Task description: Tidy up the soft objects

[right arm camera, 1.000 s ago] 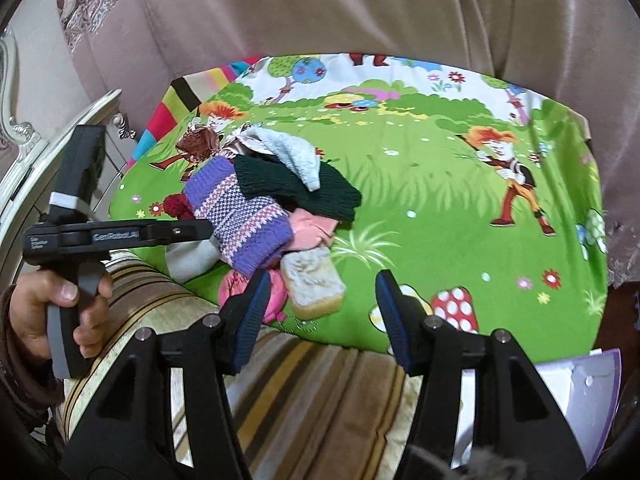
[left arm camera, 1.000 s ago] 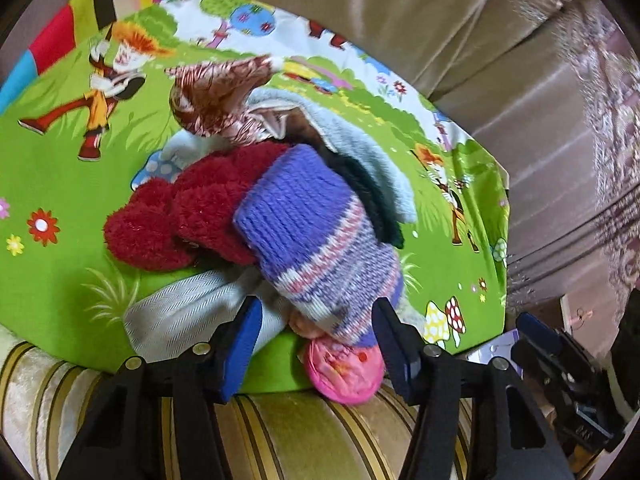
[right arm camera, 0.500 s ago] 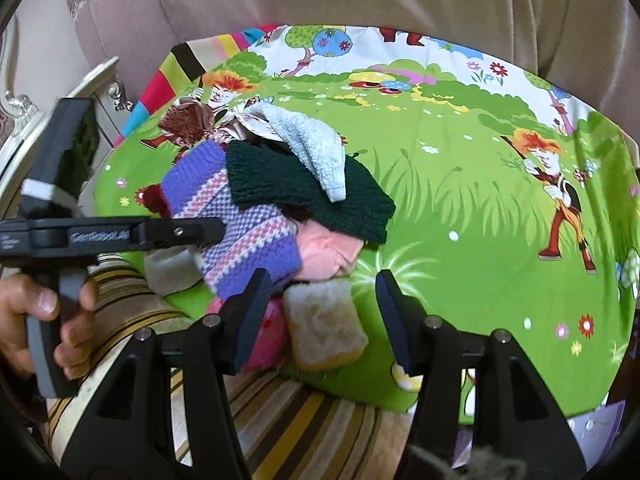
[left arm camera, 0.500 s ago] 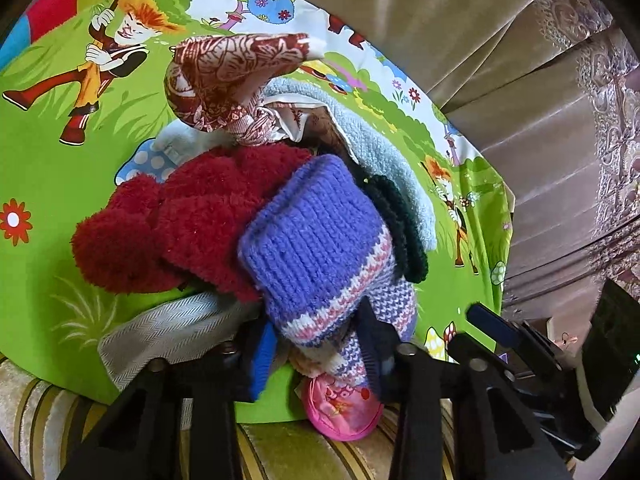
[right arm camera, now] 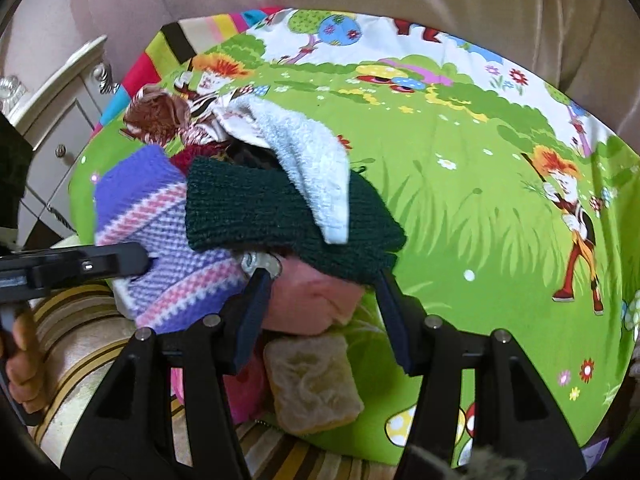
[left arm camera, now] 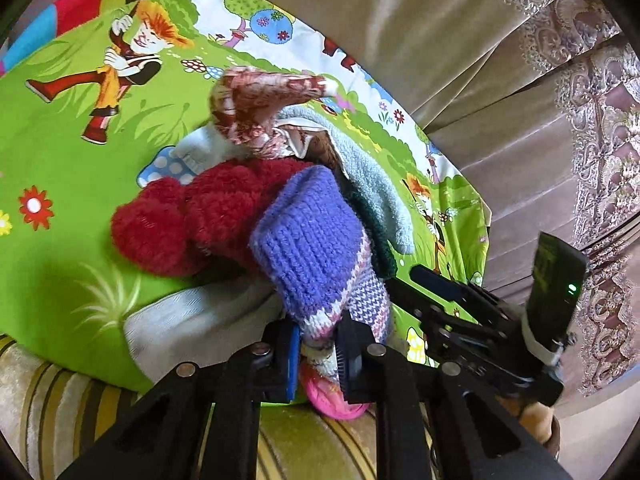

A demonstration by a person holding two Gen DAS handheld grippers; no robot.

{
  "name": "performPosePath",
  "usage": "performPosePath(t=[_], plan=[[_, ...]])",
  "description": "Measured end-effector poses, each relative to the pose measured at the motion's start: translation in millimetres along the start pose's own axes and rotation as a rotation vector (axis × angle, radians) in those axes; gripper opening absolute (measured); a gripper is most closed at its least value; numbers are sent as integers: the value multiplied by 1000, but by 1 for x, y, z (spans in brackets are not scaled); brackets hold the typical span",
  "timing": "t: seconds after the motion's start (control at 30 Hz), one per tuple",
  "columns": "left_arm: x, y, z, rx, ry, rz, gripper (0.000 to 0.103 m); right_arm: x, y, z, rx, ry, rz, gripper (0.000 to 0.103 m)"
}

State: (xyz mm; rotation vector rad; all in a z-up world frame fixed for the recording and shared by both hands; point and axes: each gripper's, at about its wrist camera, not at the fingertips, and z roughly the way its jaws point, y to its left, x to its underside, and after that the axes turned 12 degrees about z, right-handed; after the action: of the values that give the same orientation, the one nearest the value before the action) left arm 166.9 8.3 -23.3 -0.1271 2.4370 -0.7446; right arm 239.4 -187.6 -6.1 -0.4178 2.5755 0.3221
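A pile of soft things lies on a green cartoon-print cloth (left arm camera: 60,168) on a sofa. My left gripper (left arm camera: 318,354) is shut on the near end of a purple knitted hat with pink and white stripes (left arm camera: 312,240), also seen in the right wrist view (right arm camera: 168,240). My right gripper (right arm camera: 324,308) is open, its fingers on either side of a pink cloth (right arm camera: 312,300) under a dark green knit (right arm camera: 272,208). A light blue towel (right arm camera: 308,160) lies on top. A red fluffy item (left arm camera: 188,220) lies left of the hat.
A tan sponge-like pad (right arm camera: 312,384) and a bright pink item (left arm camera: 332,400) lie at the cloth's near edge. A grey cloth (left arm camera: 192,320) sticks out under the pile. A brown patterned fabric (left arm camera: 260,104) lies at the back. A white cabinet (right arm camera: 60,112) stands left.
My left gripper moved in and closed on the purple hat's near end. My right gripper moved forward into the pile, its open fingers now around the pink cloth.
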Motion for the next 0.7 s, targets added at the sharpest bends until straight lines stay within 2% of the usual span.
performPosePath(t=[0.17,0.33,0.43,0.5,0.6,0.7], plan=[[7,3,-11,-2,-13,-2,16,-6,11,15,14,11,-48,59],[10,6,-12,0,-15,-14,16,-13,17,23,48,-16,-73,59],[10,5,-12,-5,-19,-7,16,-16,16,24,44,-31,-64,45],[12,4,-13,-9,-21,3,16,-19,14,24,42,-43,-40,29],[12,2,-13,-12,-22,6,16,-22,8,23,7,-43,7,22],[12,1,-12,-15,-23,7,16,-21,6,19,10,-49,13,18]])
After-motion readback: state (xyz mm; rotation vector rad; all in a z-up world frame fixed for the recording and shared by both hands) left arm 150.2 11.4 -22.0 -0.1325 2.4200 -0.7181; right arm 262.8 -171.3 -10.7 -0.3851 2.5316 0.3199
